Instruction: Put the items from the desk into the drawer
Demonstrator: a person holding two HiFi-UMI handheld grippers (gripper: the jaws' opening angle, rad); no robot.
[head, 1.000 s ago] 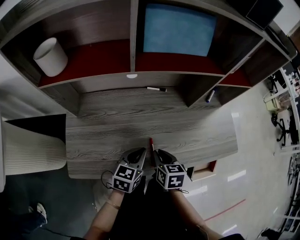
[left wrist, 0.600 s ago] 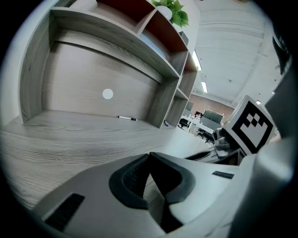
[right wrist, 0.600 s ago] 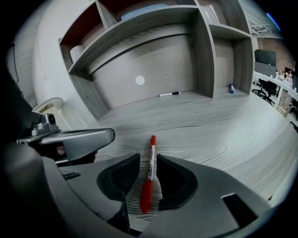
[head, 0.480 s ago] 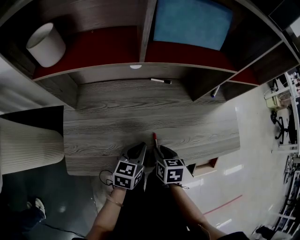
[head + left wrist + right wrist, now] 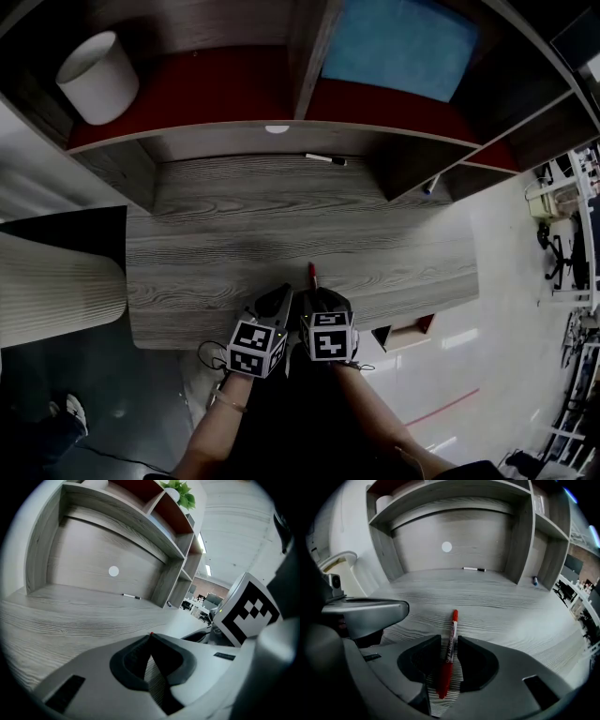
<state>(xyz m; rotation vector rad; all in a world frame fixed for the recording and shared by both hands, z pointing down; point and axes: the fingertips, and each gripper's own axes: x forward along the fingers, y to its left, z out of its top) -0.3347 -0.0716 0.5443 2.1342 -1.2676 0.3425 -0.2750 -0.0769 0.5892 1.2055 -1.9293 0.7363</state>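
Observation:
A red pen lies on the grey wood desk near its front edge, pointing away from me. In the right gripper view the red pen runs between the pads of my right gripper. The jaws have just been opening, and thin gaps show on both sides of the pen. In the head view my right gripper sits just behind the pen. My left gripper is close beside it on the left. In its own view the left gripper has its tips together with nothing between them.
A black marker lies at the back of the desk and a blue pen in the right alcove. A white cup stands on the red shelf. A drawer hangs open below the desk's right front. A white chair back is at the left.
Both grippers have sunk a little toward the desk's front edge. The right gripper's marker cube has rolled, and the red pen still lies at its tips.

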